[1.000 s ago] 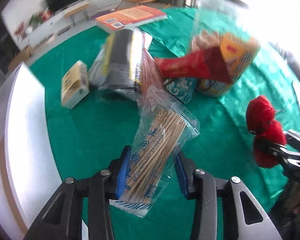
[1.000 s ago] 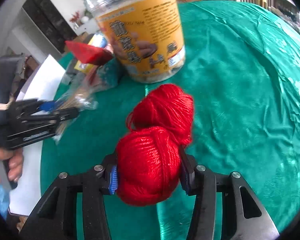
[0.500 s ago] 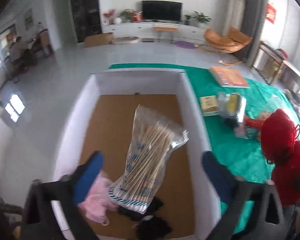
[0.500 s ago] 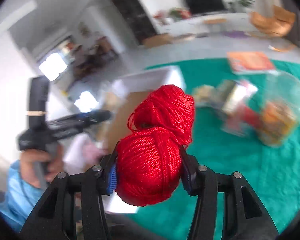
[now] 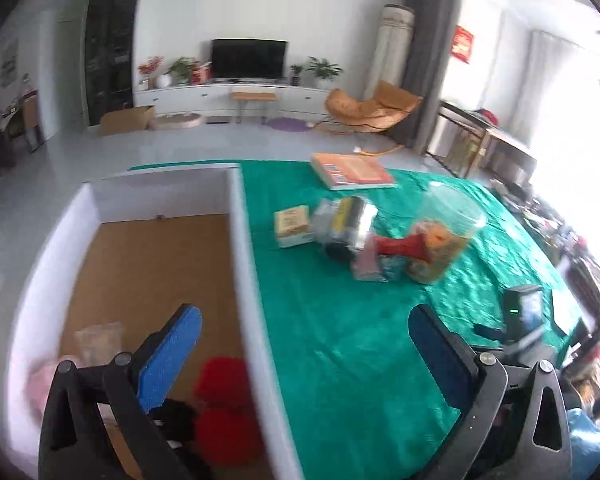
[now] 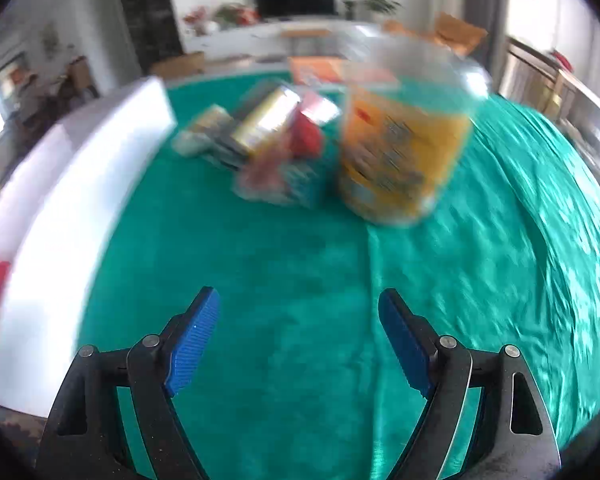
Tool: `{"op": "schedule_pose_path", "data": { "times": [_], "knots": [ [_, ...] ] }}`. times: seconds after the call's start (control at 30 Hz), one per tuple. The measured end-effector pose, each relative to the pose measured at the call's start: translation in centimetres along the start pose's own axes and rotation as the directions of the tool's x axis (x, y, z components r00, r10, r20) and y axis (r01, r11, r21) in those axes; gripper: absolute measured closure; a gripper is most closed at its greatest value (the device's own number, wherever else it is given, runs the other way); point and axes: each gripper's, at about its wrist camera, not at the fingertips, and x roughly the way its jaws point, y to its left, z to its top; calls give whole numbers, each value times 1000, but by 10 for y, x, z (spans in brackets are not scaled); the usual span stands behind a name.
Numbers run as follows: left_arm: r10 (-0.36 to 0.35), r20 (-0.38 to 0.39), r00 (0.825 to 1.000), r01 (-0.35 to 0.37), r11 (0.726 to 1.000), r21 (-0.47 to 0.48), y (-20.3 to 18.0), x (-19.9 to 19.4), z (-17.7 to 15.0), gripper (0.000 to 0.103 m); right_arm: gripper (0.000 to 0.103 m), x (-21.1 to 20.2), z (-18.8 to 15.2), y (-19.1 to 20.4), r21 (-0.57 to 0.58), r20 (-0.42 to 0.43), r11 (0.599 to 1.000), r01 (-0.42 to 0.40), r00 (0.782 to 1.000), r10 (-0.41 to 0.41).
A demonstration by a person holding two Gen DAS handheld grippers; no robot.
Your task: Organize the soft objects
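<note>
My left hand-held gripper (image 5: 304, 354) gapes empty above the white-walled box (image 5: 244, 264), red yarn balls (image 5: 222, 408) inside; my right hand-held gripper (image 6: 300, 338), jaws just widened, holds nothing over the green-clothed tabletop (image 6: 300, 264).

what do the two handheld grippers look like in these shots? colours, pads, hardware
Both match: the left gripper and right gripper have black angular finger arms with triangular cutouts, silver round pivot bolts, and blue ribbed pads lining the inner finger faces. No cables or markings visible on either.

White walls, TV (image 5: 249, 58) on low cabinet (image 5: 236, 98), orange chair (image 5: 374, 110), bright windows.
</note>
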Motion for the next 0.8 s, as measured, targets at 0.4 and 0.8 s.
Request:
{"op": "schedule_pose_path", "data": {
  "times": [0.4, 0.8],
  "knots": [
    [64, -279, 958, -56, 998, 39, -94, 203, -63, 0, 17, 13, -19, -82, 211, 29, 964, 163, 984, -173],
    [138, -211, 968, -114, 986, 120, -87, 262, -41, 0, 12, 15, -24, -76, 224, 54, 960, 168, 981, -184]
  ]
}}
